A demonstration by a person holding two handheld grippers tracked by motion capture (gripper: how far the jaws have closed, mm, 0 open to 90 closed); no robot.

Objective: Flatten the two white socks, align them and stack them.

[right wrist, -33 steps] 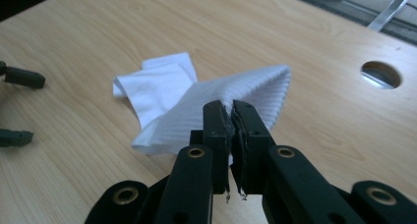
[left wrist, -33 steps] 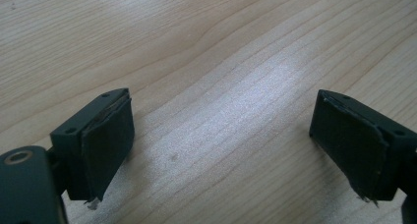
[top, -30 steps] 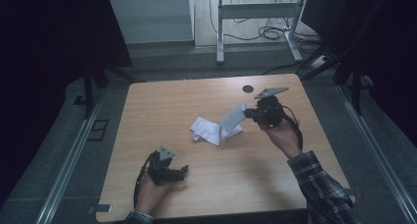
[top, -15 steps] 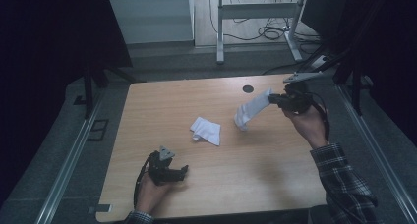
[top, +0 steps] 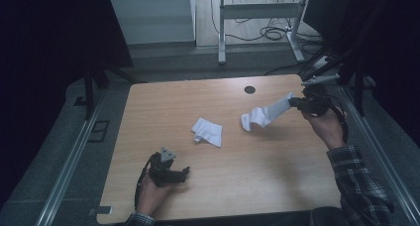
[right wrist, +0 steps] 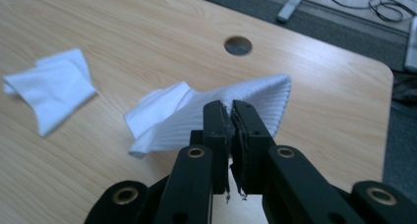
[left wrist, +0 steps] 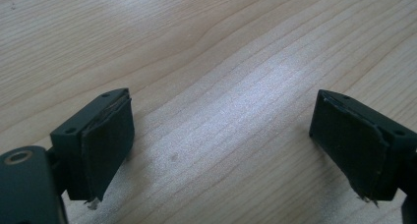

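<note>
Nearest us, our left gripper (top: 167, 170) has not stirred over the last second: it rests low on the near left of the bench (top: 163, 107), and in the left gripper view its jaws stand wide apart with nothing but bare wood grain between them.

What has changed is on the right. A second ago our right gripper (top: 302, 102) was over the middle of the bench, its white sock (top: 265, 115) just beside the other one. Now we have carried it out to the far right edge, and the two socks lie well apart. The jaws are clamped tight on the ribbed cuff end, as the right gripper view shows, and the sock stretches away from them toward the centre, its free end low over the wood; we cannot tell if it touches. We judge that we are separating the pair, or drawing this one out to straighten it, with a set-down likely to follow.

The second sock (top: 208, 131) lies crumpled near the middle, untouched.

The bench is pale wood with rounded corners and a dark cable hole (top: 250, 89) near its far edge. Beyond it we see grey floor, the white legs of a frame (top: 221, 30), loose cables (top: 270, 33), and darkness at both sides.
</note>
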